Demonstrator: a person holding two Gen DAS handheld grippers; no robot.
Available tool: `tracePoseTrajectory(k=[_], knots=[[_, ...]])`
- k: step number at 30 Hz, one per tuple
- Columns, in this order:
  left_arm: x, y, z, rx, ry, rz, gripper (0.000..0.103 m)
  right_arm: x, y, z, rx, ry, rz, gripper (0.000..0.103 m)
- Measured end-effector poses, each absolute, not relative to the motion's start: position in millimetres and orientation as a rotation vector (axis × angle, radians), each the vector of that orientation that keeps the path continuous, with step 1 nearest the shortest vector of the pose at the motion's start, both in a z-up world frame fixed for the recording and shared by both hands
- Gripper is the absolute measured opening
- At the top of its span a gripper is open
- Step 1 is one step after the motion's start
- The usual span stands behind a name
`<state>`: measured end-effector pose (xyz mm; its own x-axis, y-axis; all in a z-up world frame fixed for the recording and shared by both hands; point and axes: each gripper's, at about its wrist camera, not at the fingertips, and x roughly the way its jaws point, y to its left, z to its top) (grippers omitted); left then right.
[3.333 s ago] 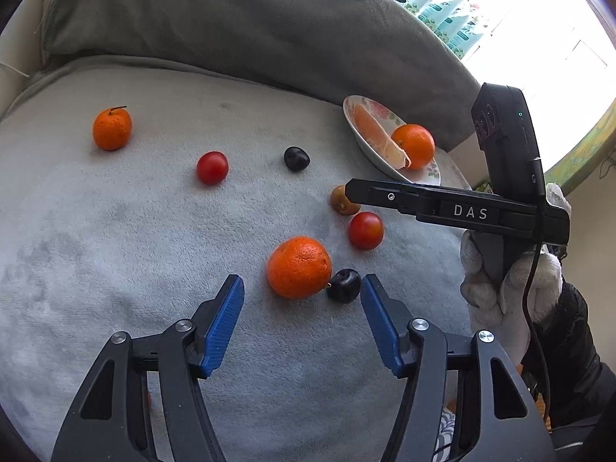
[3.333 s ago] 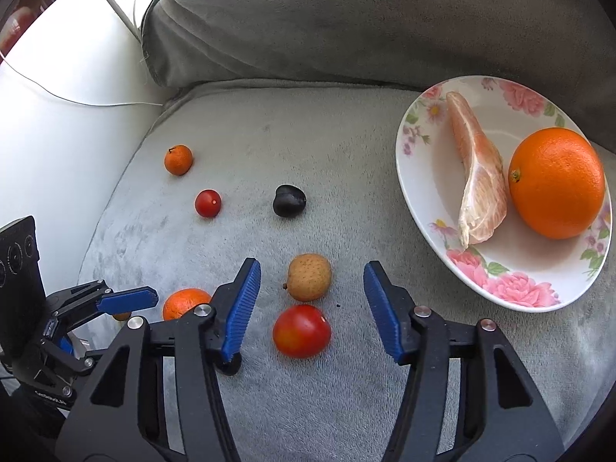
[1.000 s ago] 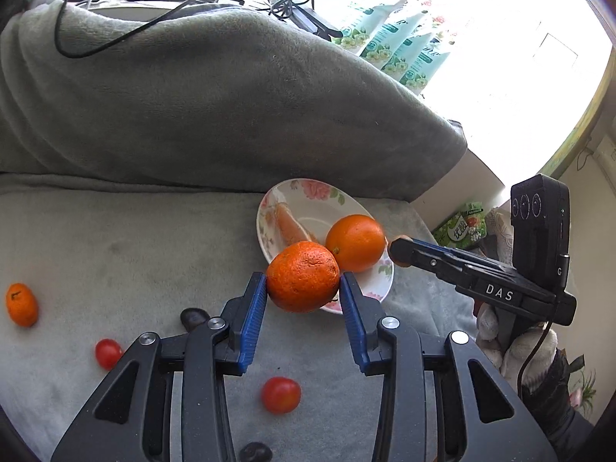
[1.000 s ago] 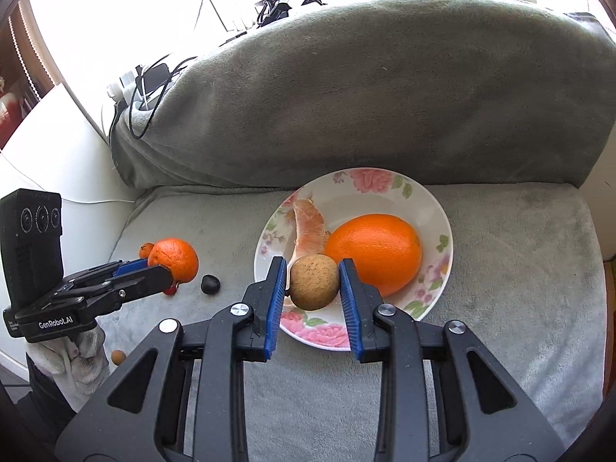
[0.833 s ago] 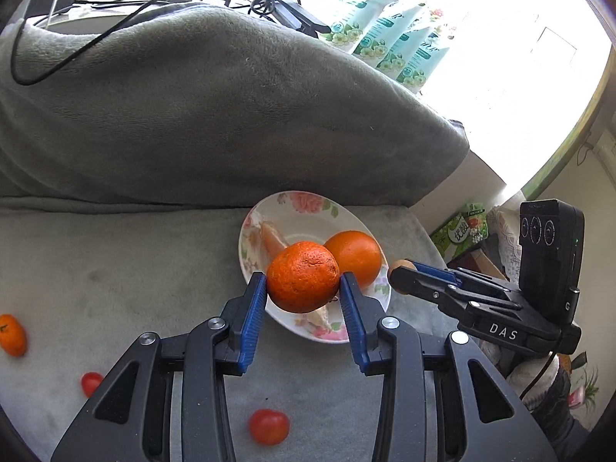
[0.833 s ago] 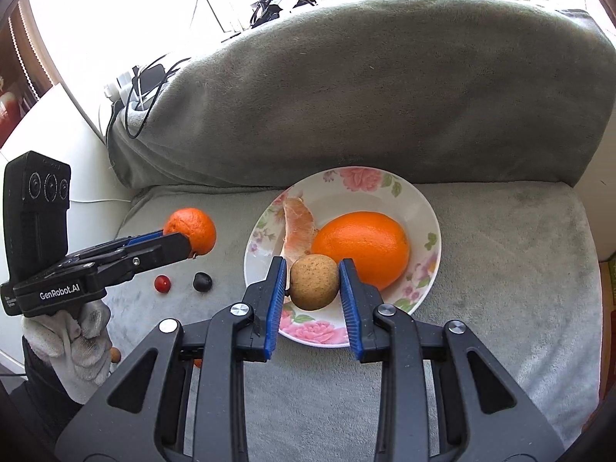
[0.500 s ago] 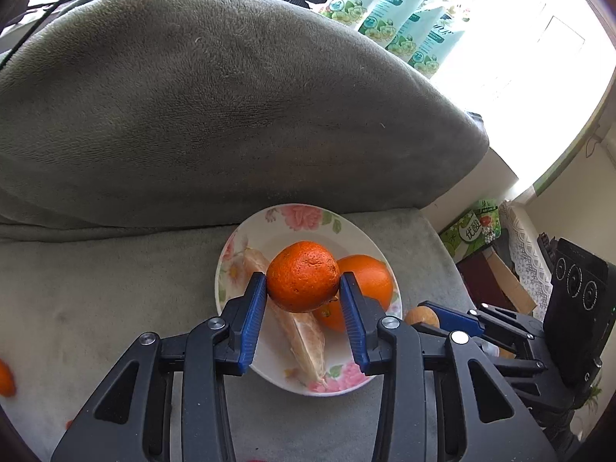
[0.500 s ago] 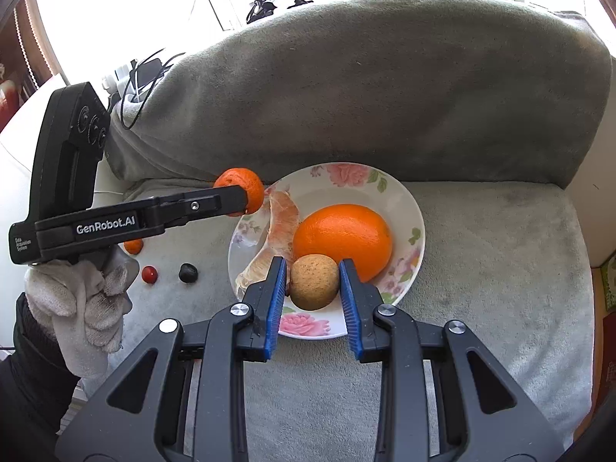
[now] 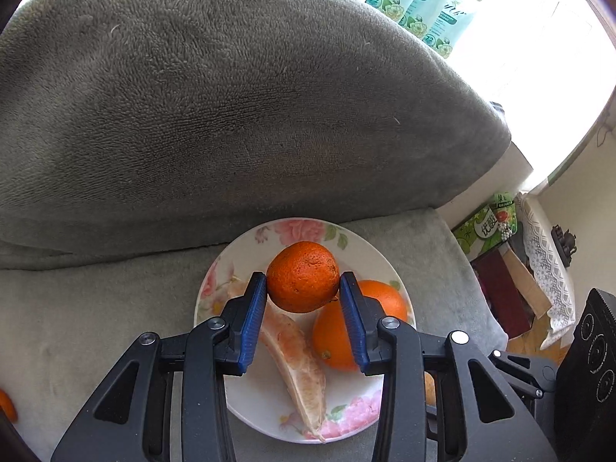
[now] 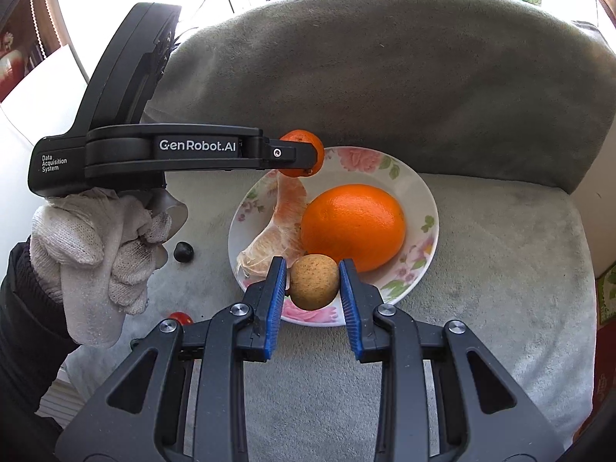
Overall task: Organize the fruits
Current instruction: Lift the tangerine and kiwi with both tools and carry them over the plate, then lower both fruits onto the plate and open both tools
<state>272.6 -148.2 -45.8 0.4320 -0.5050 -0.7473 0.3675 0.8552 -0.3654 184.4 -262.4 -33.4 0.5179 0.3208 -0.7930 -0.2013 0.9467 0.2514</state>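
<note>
Closest to you in the right wrist view, your right gripper point(image 10: 313, 288) is clamped on a small brown fruit point(image 10: 314, 282), with both blue pads point(image 10: 275, 302) pressed to its sides. The fruit hangs over the near rim of the floral plate point(image 10: 421, 196), just in front of the large orange point(image 10: 353, 226) that sits on the plate. To the left of that orange lies a peeled pale-pink citrus segment point(image 10: 283, 227), also on the plate.

In the left wrist view, your left gripper point(image 9: 303, 300) is closed on a mandarin point(image 9: 303, 282), gripped on both sides by its blue pads point(image 9: 252, 319). The mandarin is over the plate point(image 9: 369, 258), above the far end of the citrus segment point(image 9: 302, 365) and just left of the large orange point(image 9: 335, 340). From the right wrist view the same gripper point(image 10: 304, 153) reaches in from the left, held in your gloved left hand point(image 10: 100, 246), with the mandarin point(image 10: 302, 152) over the plate's far-left edge.

Off the plate, on the grey blanket point(image 10: 500, 269), a dark plum point(image 10: 183, 251) lies left of the plate and a red tomato point(image 10: 180, 318) shows partly below your glove. An orange fruit point(image 9: 7, 404) peeks in at the left edge of the left wrist view. Beyond the plate rises the grey covered backrest point(image 9: 231, 115), and behind it stand pale green floral packs point(image 9: 419, 4) by the bright window.
</note>
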Motion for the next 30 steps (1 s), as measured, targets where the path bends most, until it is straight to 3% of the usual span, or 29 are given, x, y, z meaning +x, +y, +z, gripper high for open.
tracePoseTrajectory(k=[11, 12, 15, 16, 20, 22, 24, 30], knots=[[272, -156, -41, -0.138, 0.975, -0.548, 0.038, 181, -257, -28, 0.098, 0.964, 0.315, 0.030], [272, -156, -39, -0.139, 0.972, -0.550, 0.040, 180, -256, -28, 0.095, 0.963, 0.314, 0.033], [272, -157, -35, -0.139, 0.958, -0.546, 0.054, 178, -256, -24, 0.083, 0.947, 0.309, 0.061], [272, -157, -34, -0.137, 0.955, -0.545, 0.054, 177, -255, -23, 0.080, 0.938, 0.309, 0.064], [271, -157, -31, -0.136, 0.942, -0.540, 0.067, 170, -255, -17, 0.071, 0.918, 0.311, 0.069], [270, -157, -30, -0.139, 0.939, -0.540, 0.070, 166, -255, -15, 0.070, 0.907, 0.308, 0.079], [269, -157, -29, -0.144, 0.936, -0.534, 0.076, 162, -254, -13, 0.065, 0.897, 0.303, 0.082], [264, -151, -24, -0.147, 0.930, -0.522, 0.076, 153, -250, -4, 0.037, 0.878, 0.296, 0.087]])
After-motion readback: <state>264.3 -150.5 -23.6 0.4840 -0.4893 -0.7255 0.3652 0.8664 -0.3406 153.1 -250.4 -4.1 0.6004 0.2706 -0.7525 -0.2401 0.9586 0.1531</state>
